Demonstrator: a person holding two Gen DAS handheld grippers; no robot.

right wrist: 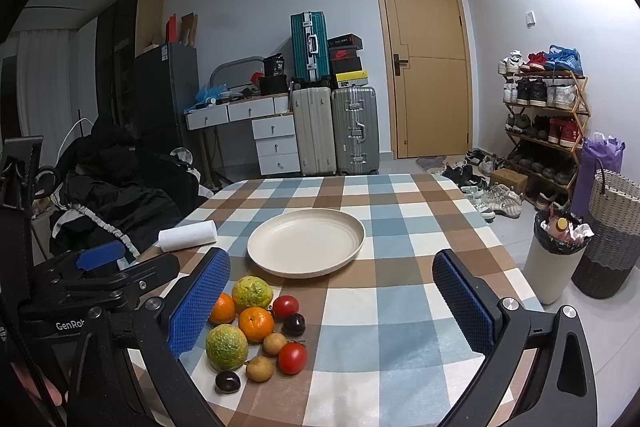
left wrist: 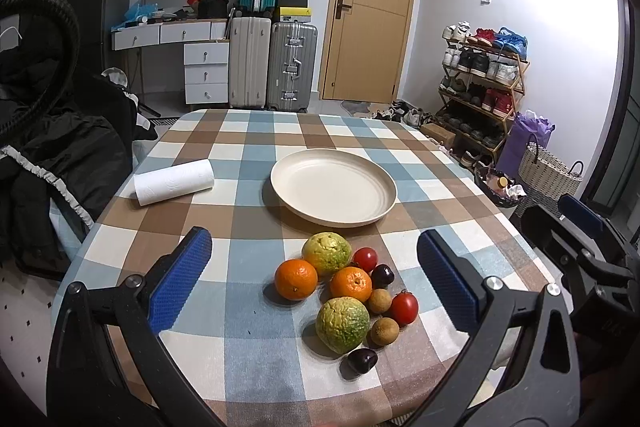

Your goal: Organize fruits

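Behind the checked table [left wrist: 248,327] we saw a wooden door [left wrist: 370,7], stacked suitcases [left wrist: 272,67] and a loaded shoe rack [left wrist: 482,83].

From the left wrist camera, we had the left gripper [left wrist: 316,283] hovering over the near end of the cloth, its blue pads spread wide with nothing between them but air. At twelve o'clock from the fruit sat the cream plate [left wrist: 334,187], bare. A paper towel roll [left wrist: 173,182] lay on its side at ten o'clock. The fruit cluster [left wrist: 344,299] sat between the pads on the cloth: two oranges, two green-yellow citrus, two red tomatoes, two brown longans and two dark plums, all bunched together, none on the plate.

From the right wrist camera, we had the right gripper [right wrist: 332,303] also spread wide and holding nothing. The fruit cluster [right wrist: 256,331] lay at nine o'clock of its centre, just beside its left pad, which hid part of one orange. The plate [right wrist: 306,242] sat at twelve o'clock, the roll [right wrist: 187,235] at ten. The left gripper [right wrist: 100,259] showed at nine o'clock, and a lined bin [right wrist: 554,255] stood on the floor at three.
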